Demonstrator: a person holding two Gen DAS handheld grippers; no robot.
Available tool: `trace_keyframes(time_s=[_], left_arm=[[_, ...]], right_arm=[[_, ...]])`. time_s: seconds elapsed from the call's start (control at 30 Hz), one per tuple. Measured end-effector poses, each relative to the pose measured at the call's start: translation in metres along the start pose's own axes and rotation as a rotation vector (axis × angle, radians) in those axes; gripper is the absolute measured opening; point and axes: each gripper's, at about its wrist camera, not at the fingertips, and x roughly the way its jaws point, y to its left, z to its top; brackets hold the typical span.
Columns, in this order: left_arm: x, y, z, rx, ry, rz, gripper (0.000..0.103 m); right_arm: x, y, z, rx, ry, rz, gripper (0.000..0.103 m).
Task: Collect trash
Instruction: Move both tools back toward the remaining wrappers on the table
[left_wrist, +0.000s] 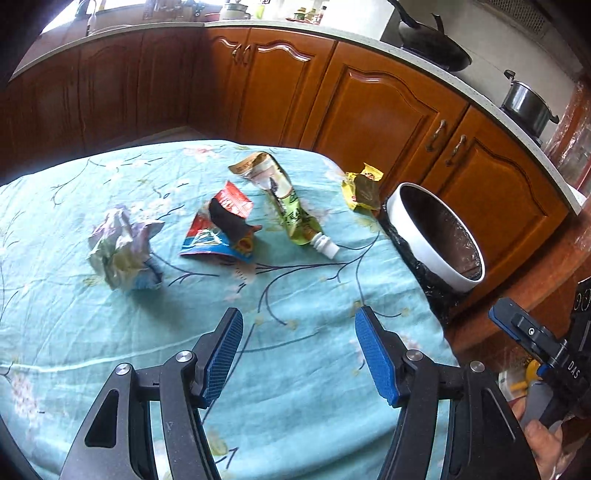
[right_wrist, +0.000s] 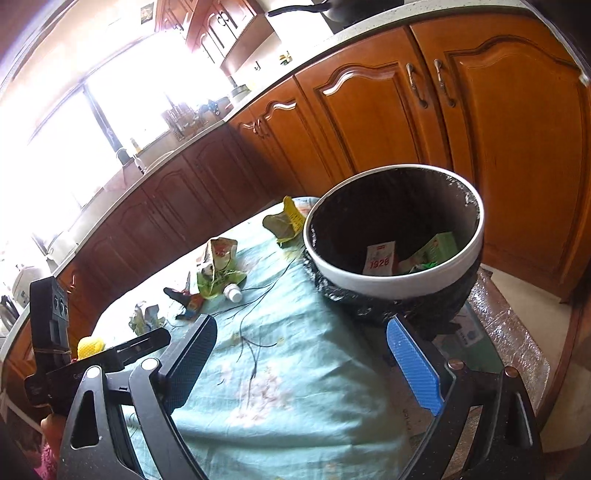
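Several pieces of trash lie on the teal flowered tablecloth (left_wrist: 92, 350): a crumpled pale wrapper (left_wrist: 122, 251), a red and blue packet (left_wrist: 221, 229), a green pouch with a white cap (left_wrist: 286, 201) and a yellow wrapper (left_wrist: 362, 188) at the far edge. My left gripper (left_wrist: 299, 317) hangs open and empty above the cloth, short of the trash. A white bin with a black liner (right_wrist: 391, 286) stands beside the table's right edge. Inside it lie a white card (right_wrist: 380, 258) and a green box (right_wrist: 436, 251). My right gripper (right_wrist: 303, 325) stands wide open and empty just before the bin.
Brown wooden cabinets (left_wrist: 376, 110) under a pale worktop run behind the table and bin. A dark pan (left_wrist: 436, 44) and a steel pot (left_wrist: 524, 103) sit on the stove. A hand (left_wrist: 543, 443) holds the right gripper at the lower right. Shiny wrap (right_wrist: 517, 325) covers the surface under the bin.
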Motion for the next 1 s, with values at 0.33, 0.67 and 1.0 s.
trace_keyframes(time_s=[0.33,0.67,1.0], left_arm=[[-0.035,0.052,-0.008,-0.1,-0.036,0.062,0.063],[-0.049,0.085,-0.001,-0.156,-0.058,0.094,0.063],[-0.035,0.098,0.02,-0.143,-0.045,0.1,0.063]], right_arm=[[0.027,0.054,-0.009,-0.08,0.056,0.075,0.095],[0.058,0.1,-0.007,-0.165,0.109,0.126,0.076],[0.099,0.137,0.001,-0.258,0.153,0.168,0.062]])
